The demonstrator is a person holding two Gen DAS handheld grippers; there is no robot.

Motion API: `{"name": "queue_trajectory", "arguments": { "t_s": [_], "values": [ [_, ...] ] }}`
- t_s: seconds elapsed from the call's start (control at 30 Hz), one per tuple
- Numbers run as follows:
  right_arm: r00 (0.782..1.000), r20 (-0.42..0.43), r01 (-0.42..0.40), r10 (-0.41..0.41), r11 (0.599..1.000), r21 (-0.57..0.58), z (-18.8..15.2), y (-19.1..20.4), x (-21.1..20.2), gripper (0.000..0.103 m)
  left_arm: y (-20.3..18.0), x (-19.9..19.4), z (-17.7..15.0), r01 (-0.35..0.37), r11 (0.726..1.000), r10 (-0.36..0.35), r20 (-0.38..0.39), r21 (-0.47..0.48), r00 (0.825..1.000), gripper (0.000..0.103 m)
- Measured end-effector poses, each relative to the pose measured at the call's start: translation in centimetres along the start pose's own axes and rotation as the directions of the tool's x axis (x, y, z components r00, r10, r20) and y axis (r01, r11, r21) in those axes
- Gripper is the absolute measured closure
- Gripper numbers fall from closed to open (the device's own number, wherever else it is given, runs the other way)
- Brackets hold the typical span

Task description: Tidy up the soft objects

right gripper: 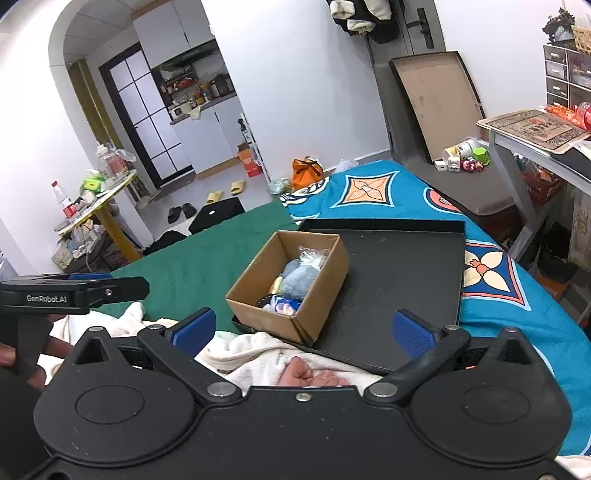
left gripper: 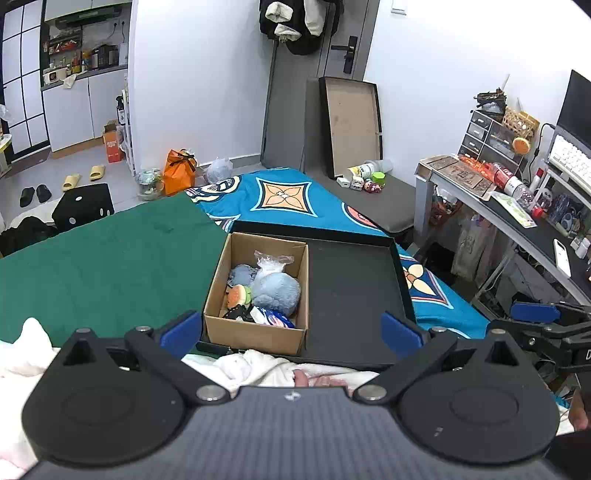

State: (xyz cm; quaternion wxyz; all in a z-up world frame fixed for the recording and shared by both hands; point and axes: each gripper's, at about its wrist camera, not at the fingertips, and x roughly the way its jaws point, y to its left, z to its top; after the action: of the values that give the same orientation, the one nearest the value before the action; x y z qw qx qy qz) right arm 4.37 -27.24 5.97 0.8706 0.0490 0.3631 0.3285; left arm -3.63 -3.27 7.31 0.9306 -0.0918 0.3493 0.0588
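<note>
Just beyond tongs (left gripper: 291,332): box (left gripper: 255,332) of soft toys (left gripper: 275,290)

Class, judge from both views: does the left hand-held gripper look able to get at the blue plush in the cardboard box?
Probably yes. The left hand-held gripper is open and empty, the cardboard box has no lid, and the blue plush lies on top.

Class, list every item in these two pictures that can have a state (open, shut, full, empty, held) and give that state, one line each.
left gripper: open, holding nothing.
right gripper: open, holding nothing.
cardboard box: open-topped, upright, holding soft toys.
blue plush: lying inside the box.
black tray: box in its left part, the rest bare.
grey door: shut, clothes hanging on it.
</note>
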Motion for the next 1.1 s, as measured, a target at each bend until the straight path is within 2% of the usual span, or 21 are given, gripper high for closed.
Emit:
{"name": "queue_trajectory", "arguments": {
  "t_s": [0.43, 0.83, 1.1],
  "values": [
    [0.999, 0.037, -0.006, 0.009, 0.998, -0.066, -1.2, 2.8, -2.5, 0.0, -1.2, -2.9, -1.6, 0.032, 1.0, -0.032, 0.065, 0.002, 0.997, 0.0],
    [0.996, 0.092, 0.003, 0.004, 0.998, -0.07, -1.2, 3.8, -4.6, 0.0, -1.4, -5.1, -2.0, 0.04, 0.999, -0.04, 0.13, 0.003, 0.991, 0.0],
    [0.995, 0.104, -0.003, 0.01, 0.998, -0.067, -1.4, 4.3, -5.1, 0.0, -1.4, -5.6, -2.3, 0.048, 0.999, -0.049, 0.131, 0.011, 0.99, 0.0]
  ]
}}
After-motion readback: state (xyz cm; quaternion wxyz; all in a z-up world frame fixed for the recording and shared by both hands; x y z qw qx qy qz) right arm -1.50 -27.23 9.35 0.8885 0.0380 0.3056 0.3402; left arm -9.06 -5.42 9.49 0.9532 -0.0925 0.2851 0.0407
